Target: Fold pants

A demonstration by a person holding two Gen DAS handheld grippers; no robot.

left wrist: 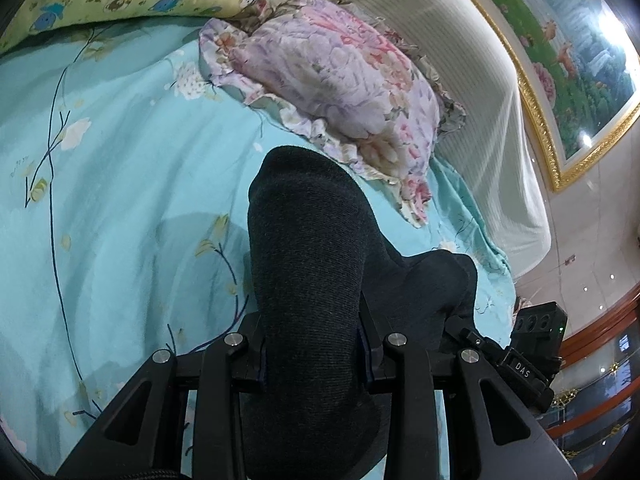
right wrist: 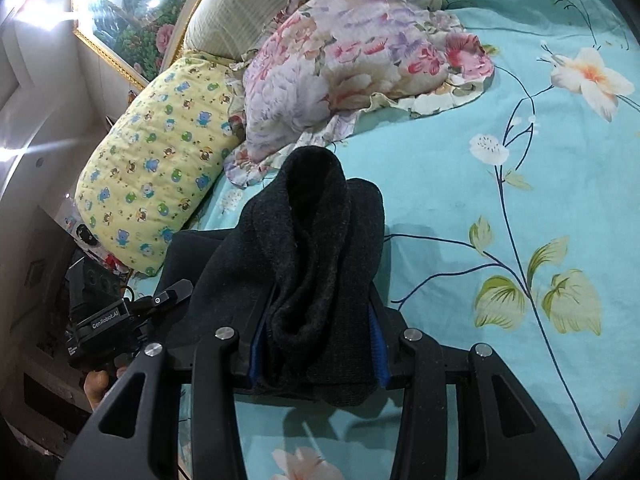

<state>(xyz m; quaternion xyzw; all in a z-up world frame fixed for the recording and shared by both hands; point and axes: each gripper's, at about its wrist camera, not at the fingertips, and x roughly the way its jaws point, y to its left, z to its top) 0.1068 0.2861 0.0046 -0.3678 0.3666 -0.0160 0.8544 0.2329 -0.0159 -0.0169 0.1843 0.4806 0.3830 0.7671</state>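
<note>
Dark knit pants point(left wrist: 308, 264) bunch up between both tools, lifted off the bed point(left wrist: 120, 184) near its pillow end. Left hand-held gripper point(left wrist: 312, 356) pinches one thick roll of cloth. Right hand-held gripper point(right wrist: 316, 344) pinches another bundle, with fabric spanning between them. Likely a paired hold to keep an edge taut before laying a fold. Floral pillow point(right wrist: 352, 60) lies well beyond; yellow pillow point(right wrist: 156, 168) sits at the bed's edge.

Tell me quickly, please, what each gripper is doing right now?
Left gripper: shut on the dark pants, bunched between its fingers.
Right gripper: shut on the same pants, above the bed sheet.
</note>
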